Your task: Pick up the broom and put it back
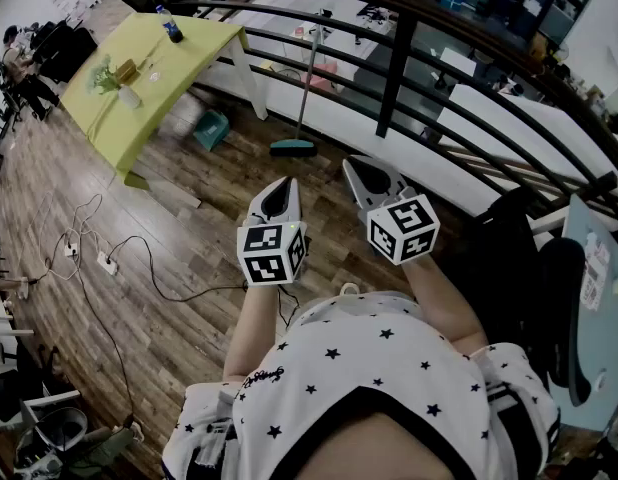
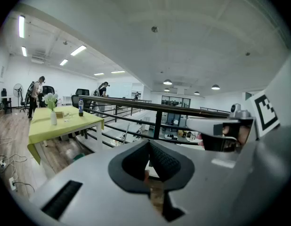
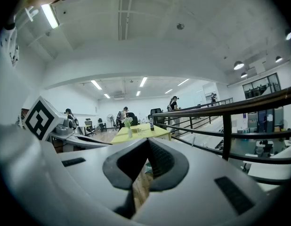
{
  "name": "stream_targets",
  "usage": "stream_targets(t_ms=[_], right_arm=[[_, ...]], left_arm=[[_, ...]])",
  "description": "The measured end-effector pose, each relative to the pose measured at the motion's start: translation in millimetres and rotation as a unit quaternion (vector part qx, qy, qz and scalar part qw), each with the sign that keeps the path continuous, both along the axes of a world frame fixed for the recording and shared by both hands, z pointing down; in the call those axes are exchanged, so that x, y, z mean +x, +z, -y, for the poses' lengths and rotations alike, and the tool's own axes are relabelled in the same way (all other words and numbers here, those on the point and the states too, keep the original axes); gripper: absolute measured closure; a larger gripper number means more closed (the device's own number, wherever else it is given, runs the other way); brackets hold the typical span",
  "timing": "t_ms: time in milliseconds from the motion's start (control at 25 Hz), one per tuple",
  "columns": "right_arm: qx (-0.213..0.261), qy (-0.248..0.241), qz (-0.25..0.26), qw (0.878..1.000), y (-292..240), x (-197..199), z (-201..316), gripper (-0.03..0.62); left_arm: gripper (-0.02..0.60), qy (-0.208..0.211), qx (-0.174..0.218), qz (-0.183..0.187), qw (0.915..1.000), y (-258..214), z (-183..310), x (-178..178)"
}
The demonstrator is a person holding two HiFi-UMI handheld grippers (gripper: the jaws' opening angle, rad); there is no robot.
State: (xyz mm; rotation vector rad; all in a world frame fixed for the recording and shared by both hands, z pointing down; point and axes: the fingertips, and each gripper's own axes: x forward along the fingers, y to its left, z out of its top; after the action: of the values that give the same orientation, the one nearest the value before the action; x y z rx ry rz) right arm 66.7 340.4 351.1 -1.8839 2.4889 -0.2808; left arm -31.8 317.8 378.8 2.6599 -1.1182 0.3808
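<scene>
The broom [image 1: 293,147] has a teal head on the wooden floor, and its thin pale handle leans against the black railing [image 1: 394,68] ahead of me. Both grippers hang in the air short of it, side by side above the floor. My left gripper [image 1: 286,184] points at the broom head, its jaws shut with nothing between them [image 2: 148,145]. To its right, my right gripper [image 1: 355,165] is shut and empty as well [image 3: 147,142]. The broom handle [image 2: 126,130] shows faintly by the rail in the left gripper view.
A yellow-green table [image 1: 159,78] with a bottle [image 1: 171,26] and a flower vase [image 1: 124,88] stands at the upper left. A teal bin [image 1: 211,128] lies beside it. Cables and a power strip [image 1: 107,263] run over the floor at left. A black chair [image 1: 529,268] stands at right.
</scene>
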Motion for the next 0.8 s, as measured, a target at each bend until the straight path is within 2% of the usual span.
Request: stream_targets(t_ms=[160,320,560,800], right_arm=[[-0.013,-0.002,-0.019,1.000,2,-7,-23,0.602],[-0.014,0.002,-0.026,1.000,4,-8,-40,0.602],[-0.014,0.009,-0.018,1.000,5,-4,-52,0.602],[-0.017,0.006,-0.017,1.000,12,2,-57,0.602]], left_arm=[[0.569,-0.010,-0.015,-0.008,0.9998,6,-27,-2],[0.569,-0.014,-0.012,-0.017,0.9997,5,-47,-2],[0.569,-0.024,-0.017,-0.012,0.9995,7,-53,-9],[0.569,-0.018,-0.022,-0.012,0.9995,13,-54,0]])
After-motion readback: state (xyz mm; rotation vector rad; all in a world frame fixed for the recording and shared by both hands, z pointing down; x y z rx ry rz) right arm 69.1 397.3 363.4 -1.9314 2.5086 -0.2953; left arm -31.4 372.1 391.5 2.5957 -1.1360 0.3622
